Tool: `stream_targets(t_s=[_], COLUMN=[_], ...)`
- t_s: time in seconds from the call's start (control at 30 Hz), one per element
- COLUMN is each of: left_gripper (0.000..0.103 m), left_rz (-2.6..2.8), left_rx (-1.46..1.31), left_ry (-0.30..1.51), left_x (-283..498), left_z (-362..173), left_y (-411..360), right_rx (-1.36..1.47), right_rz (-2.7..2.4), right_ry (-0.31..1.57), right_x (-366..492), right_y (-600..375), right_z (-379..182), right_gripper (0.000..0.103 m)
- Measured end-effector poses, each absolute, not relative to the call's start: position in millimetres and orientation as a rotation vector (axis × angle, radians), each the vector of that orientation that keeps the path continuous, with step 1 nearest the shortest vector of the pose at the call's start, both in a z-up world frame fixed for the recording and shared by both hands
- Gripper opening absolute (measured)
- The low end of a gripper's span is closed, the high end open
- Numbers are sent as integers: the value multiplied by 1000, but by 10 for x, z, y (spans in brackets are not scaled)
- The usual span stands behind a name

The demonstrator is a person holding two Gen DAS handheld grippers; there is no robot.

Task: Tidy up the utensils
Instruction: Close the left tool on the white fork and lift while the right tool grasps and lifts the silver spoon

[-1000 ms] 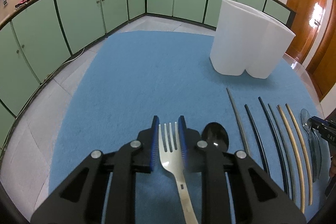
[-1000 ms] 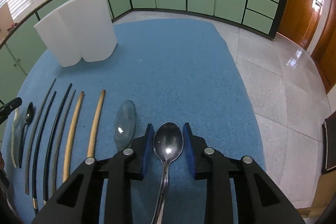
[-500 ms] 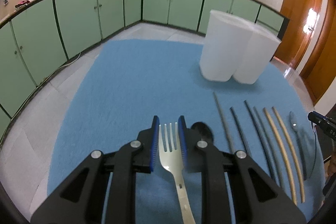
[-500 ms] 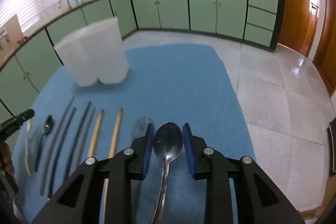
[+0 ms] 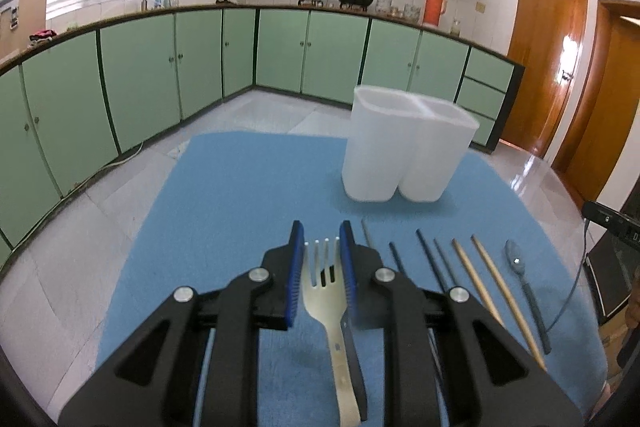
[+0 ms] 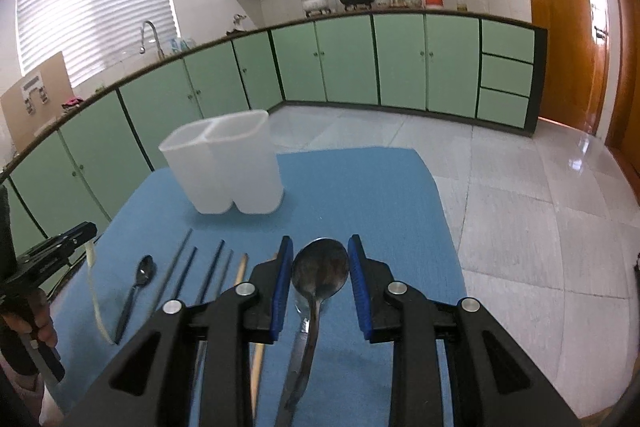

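Note:
My left gripper (image 5: 320,239) is shut on a silver fork (image 5: 325,291) and holds it above the blue mat (image 5: 240,195). My right gripper (image 6: 319,251) is shut on a large silver spoon (image 6: 319,275), lifted above the mat (image 6: 360,187). A white two-compartment holder (image 5: 404,143) stands upright at the back of the mat; it also shows in the right wrist view (image 6: 226,167). Several chopsticks (image 5: 486,287) and a small spoon (image 5: 520,275) lie in a row on the mat. A small black spoon (image 6: 138,285) lies left of the dark chopsticks (image 6: 192,275).
The mat lies on a tiled floor (image 6: 540,207) ringed by green cabinets (image 5: 160,87). The other gripper's black tip shows at the right edge of the left wrist view (image 5: 608,221) and at the left edge of the right wrist view (image 6: 56,247). A clear spoon (image 6: 300,311) lies under the right gripper.
Both grippers have risen and tilted up with their utensils held. The mat, holder and chopsticks now sit lower and farther in both views, and the wall cabinets have come into sight.

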State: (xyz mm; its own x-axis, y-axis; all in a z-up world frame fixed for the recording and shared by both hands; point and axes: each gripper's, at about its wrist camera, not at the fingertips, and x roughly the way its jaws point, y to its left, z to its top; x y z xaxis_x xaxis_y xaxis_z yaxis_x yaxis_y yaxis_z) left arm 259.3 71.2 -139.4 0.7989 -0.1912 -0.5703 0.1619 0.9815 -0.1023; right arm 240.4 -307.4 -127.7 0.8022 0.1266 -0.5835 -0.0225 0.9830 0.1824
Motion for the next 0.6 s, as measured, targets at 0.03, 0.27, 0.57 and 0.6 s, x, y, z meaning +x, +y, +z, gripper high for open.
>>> stream_targets(t_s=[0.03, 0.27, 0.57, 0.6], left_gripper=[17, 17, 17, 17], left_rz=[-190, -201, -207, -207], left_rx=[-50, -56, -60, -59], left_ry=[610, 553, 504, 505], left_x=[2577, 2517, 2575, 2585], left_z=[-1376, -1185, -1014, -1024], left_y=[723, 733, 695, 687], right_rx=[166, 149, 115, 114], right_rz=[85, 105, 135, 138], right_ry=[628, 573, 526, 524], right_x=[2393, 2354, 2448, 2459], right_y=[-3063, -3007, -2908, -2898], right_z=[-1244, -1044, -844, -842], right_gripper=[28, 28, 28, 28])
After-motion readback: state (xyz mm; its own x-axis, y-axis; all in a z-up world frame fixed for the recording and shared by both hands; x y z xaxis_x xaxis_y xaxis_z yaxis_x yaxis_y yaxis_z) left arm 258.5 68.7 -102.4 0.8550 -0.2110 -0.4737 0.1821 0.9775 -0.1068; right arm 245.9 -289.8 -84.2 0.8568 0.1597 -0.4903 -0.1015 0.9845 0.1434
